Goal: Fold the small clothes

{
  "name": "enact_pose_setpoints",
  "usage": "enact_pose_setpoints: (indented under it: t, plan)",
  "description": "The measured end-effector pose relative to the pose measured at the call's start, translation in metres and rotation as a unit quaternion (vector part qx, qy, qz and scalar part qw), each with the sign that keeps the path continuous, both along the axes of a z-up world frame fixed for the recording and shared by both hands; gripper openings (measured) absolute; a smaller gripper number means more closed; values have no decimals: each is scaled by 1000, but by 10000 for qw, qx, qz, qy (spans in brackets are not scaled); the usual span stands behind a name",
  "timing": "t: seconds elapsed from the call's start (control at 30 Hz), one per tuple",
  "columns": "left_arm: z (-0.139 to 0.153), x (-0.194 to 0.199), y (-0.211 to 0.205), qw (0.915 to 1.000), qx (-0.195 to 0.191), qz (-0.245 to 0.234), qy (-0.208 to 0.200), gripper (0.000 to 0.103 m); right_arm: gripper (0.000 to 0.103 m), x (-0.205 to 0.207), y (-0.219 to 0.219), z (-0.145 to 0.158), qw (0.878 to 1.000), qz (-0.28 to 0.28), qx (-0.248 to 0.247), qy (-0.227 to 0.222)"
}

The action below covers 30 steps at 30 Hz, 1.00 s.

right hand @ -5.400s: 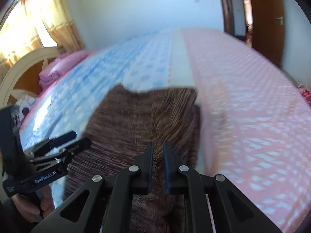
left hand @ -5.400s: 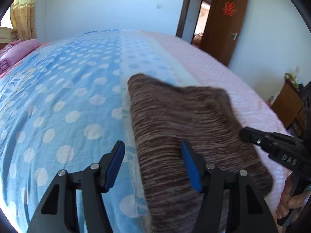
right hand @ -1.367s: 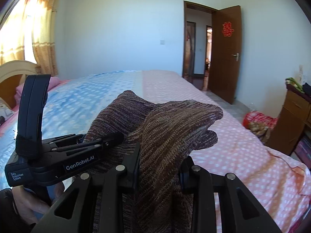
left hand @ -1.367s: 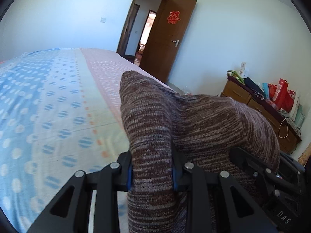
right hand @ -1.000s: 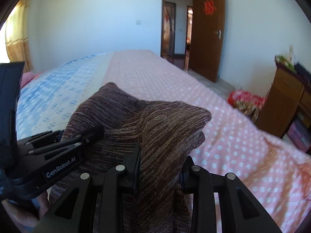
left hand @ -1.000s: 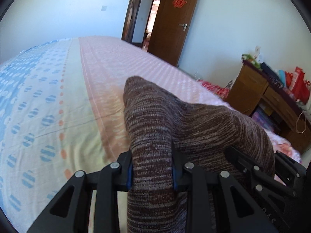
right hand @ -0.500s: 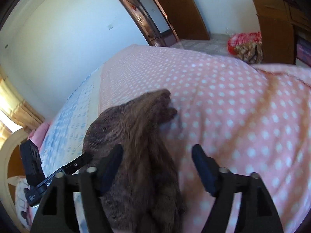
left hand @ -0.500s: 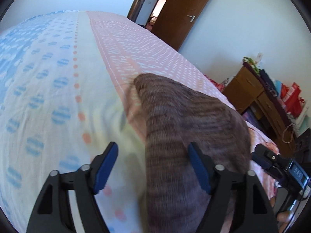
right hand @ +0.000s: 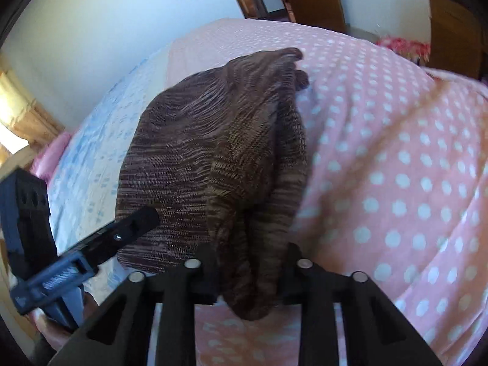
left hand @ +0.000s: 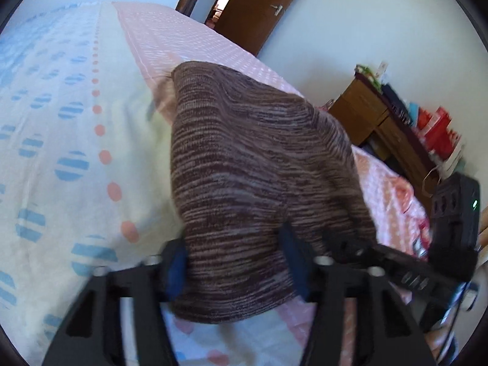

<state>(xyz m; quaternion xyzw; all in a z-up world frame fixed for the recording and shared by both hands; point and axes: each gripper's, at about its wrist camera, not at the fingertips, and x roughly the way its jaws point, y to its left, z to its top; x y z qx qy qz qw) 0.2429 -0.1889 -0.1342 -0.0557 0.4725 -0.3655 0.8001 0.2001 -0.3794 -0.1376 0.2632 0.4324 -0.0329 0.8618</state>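
Observation:
A brown striped knit garment (left hand: pixel 244 152) lies folded in a thick bundle on the bed, across the seam between the cream dotted and pink dotted sheet. My left gripper (left hand: pixel 235 259) is closing, its blue pads (left hand: pixel 177 268) against the sides of the garment's near edge. In the right wrist view the same garment (right hand: pixel 207 140) is bunched, and my right gripper (right hand: pixel 248 262) is closing with a fold of it squeezed between the black fingers (right hand: pixel 207 268). Each gripper shows in the other's view, close alongside.
The bed (right hand: pixel 396 183) has pink dotted sheet to the right and cream and blue dotted sheet (left hand: pixel 61 122) to the left. A wooden cabinet (left hand: pixel 381 116) with bags stands by the wall, beside a brown door (left hand: pixel 259 9). A person's hand (right hand: pixel 61 338) holds the left gripper.
A second ago both grippers carried the garment. Half a second ago both stood wide open with it dropped on the bed. Now both have closed in on its near edge.

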Motion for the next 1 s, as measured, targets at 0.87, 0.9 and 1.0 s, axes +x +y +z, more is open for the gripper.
enact_pose_setpoints:
  t: [0.87,0.9,1.0]
  plan:
    - [41,-64,55,9871,984,766,-1002,65,18,-97,23,81,9867,296,-1295,-941]
    - [44,-63,53,9869,986,757,-1029,68,18,-84,31,81,9828,375,-1513,-986]
    - [48,-66,44,9783,1369,843,-1308,69,18,-41,49,66,9809,548,-1668,-837]
